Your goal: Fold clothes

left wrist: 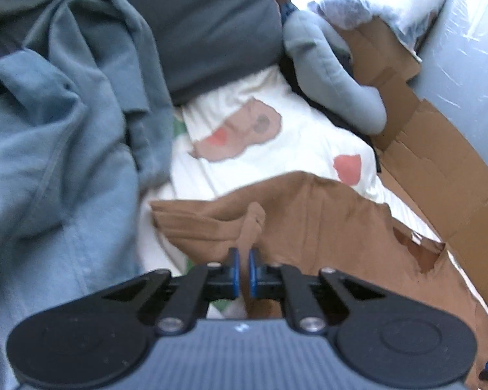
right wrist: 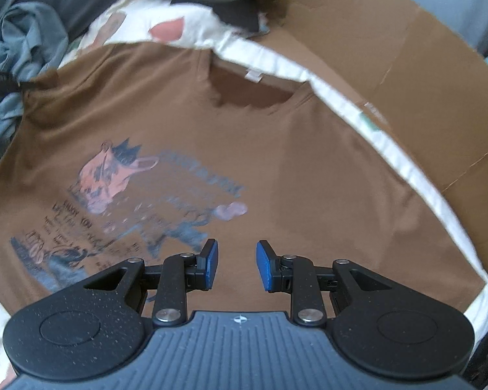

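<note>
From the left wrist, the left gripper (left wrist: 243,268) has its blue pads pinched tight on a raised fold of the brown cotton T-shirt (left wrist: 309,214), which lies on a white printed bedsheet (left wrist: 276,149); a crumpled blue-grey garment (left wrist: 65,123) sits just beside it; from the right wrist, the right gripper (right wrist: 237,265) hovers with fingers spread, gripping nothing, over the shirt's printed front (right wrist: 185,123), a flat brown cardboard sheet (right wrist: 390,65) beyond the bed edge

Left gripper (left wrist: 243,271): blue pads nearly together, pinching a fold of brown shirt (left wrist: 309,214) cloth between them, fingers pointing forward and down. Right gripper (right wrist: 237,265): jaws spread wide, pads apart with nothing between them, hovering over the shirt's printed front.
</note>
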